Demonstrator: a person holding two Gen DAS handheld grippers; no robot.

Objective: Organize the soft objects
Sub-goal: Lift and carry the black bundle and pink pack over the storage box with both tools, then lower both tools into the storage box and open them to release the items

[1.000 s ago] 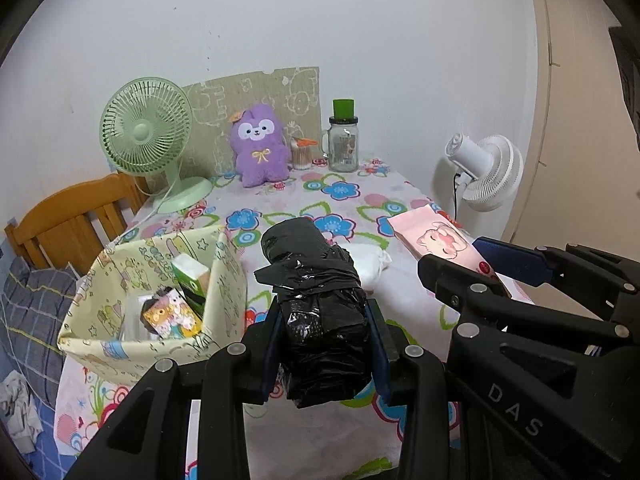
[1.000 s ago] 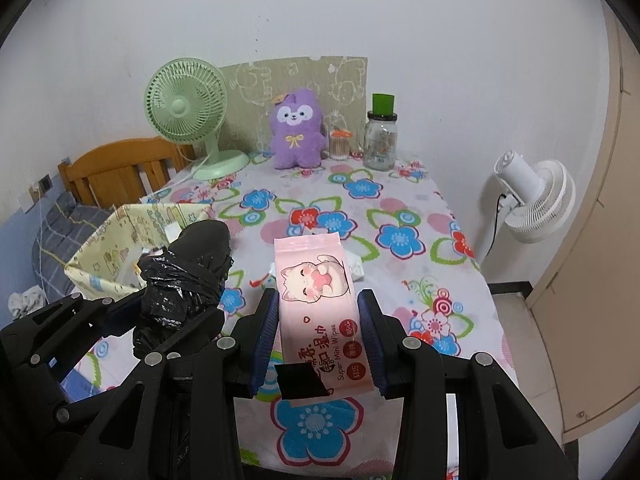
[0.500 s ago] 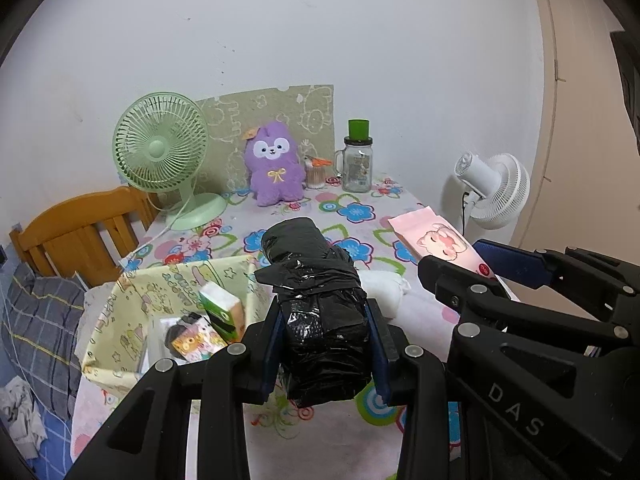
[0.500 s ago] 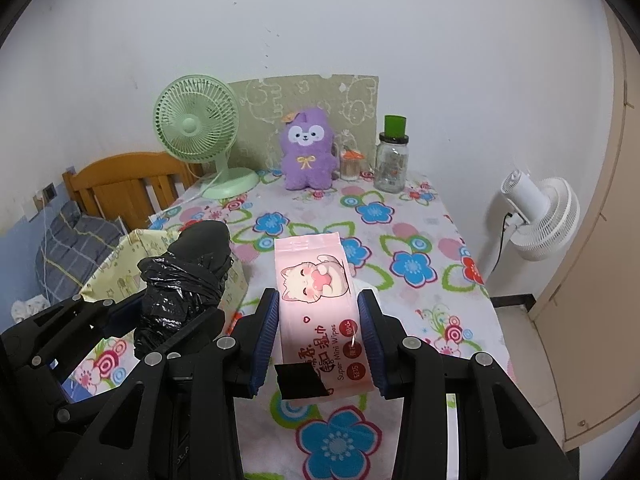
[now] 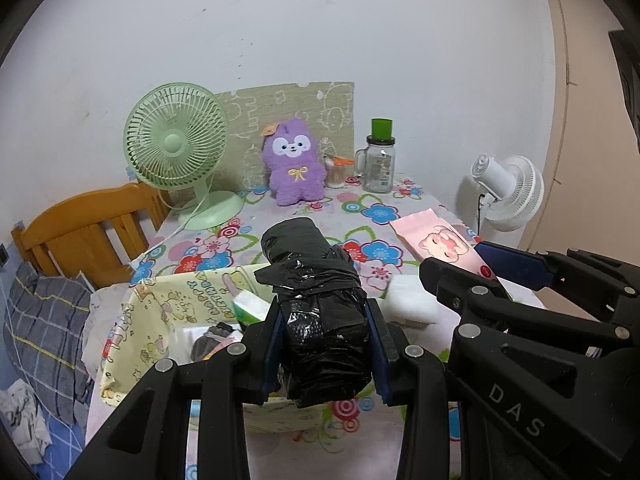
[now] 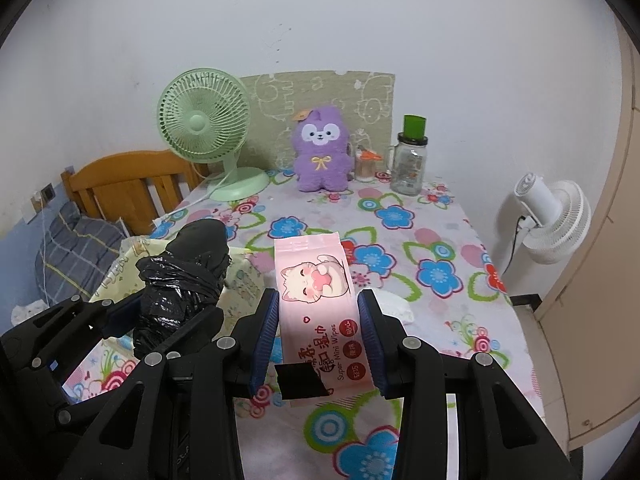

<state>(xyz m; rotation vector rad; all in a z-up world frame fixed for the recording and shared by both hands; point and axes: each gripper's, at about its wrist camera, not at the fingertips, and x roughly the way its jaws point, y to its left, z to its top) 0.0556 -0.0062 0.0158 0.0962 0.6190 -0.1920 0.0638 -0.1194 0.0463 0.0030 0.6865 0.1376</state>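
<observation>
My left gripper (image 5: 326, 344) is shut on a black plastic bag roll (image 5: 316, 308), held above the yellow patterned fabric bin (image 5: 160, 312), which holds several small items. My right gripper (image 6: 318, 332) is shut on a pink wet wipes pack (image 6: 316, 280), held above the floral table. The roll also shows in the right wrist view (image 6: 184, 272), and the wipes pack in the left wrist view (image 5: 436, 240). A white soft item (image 5: 412, 304) lies on the table beside the bin. A purple plush toy (image 6: 320, 156) stands at the back.
A green desk fan (image 6: 204, 128) stands back left. A glass jar with green lid (image 6: 410, 160) and a small container (image 6: 366, 164) stand back right. A wooden chair (image 6: 128, 180) is left of the table, a white fan (image 6: 548, 216) right. Floral tablecloth (image 6: 432, 248) covers the table.
Both grippers have pulled back and up from the table, each keeping its object. The bin and the back items now sit lower and farther in view.
</observation>
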